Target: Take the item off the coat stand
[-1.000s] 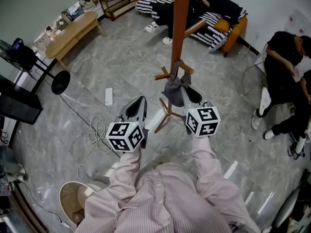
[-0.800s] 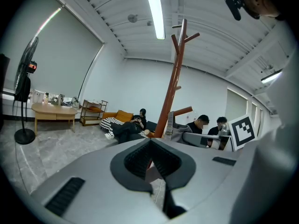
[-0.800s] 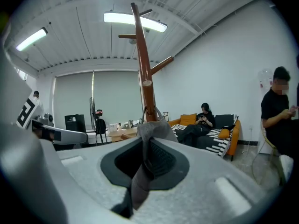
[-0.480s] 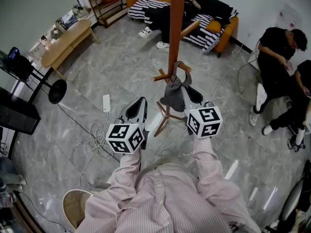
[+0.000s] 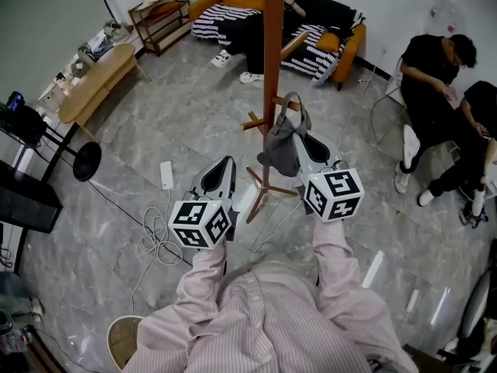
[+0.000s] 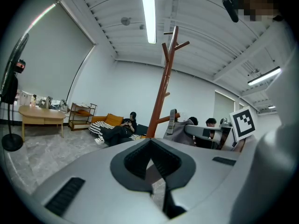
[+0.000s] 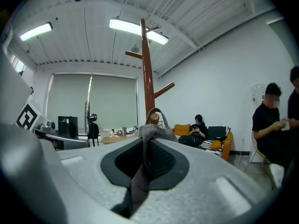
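A brown wooden coat stand (image 5: 272, 45) rises from the grey floor in front of me. A grey cloth bag (image 5: 281, 144) hangs from one of its low pegs (image 5: 286, 104), with the strap looped over the peg's tip. My right gripper (image 5: 307, 151) is shut on the bag's fabric just right of the pole. In the right gripper view the grey cloth (image 7: 150, 133) runs down between the pads, with the peg (image 7: 153, 117) behind it. My left gripper (image 5: 220, 176) hovers lower left of the stand, shut with nothing in it. The left gripper view shows the stand (image 6: 163, 85) and the bag (image 6: 180, 130).
A person sits on the orange sofa (image 5: 342, 41) behind the stand, and two more sit at the right (image 5: 435, 92). A power strip (image 5: 166, 174) and white cables (image 5: 155, 243) lie on the floor at the left. A low wooden table (image 5: 92, 82) and a fan base (image 5: 86, 162) stand further left.
The right gripper with the bag has drawn slightly to the right, away from the pole. The head view has shifted, so the room has slid left. The left gripper keeps its place.
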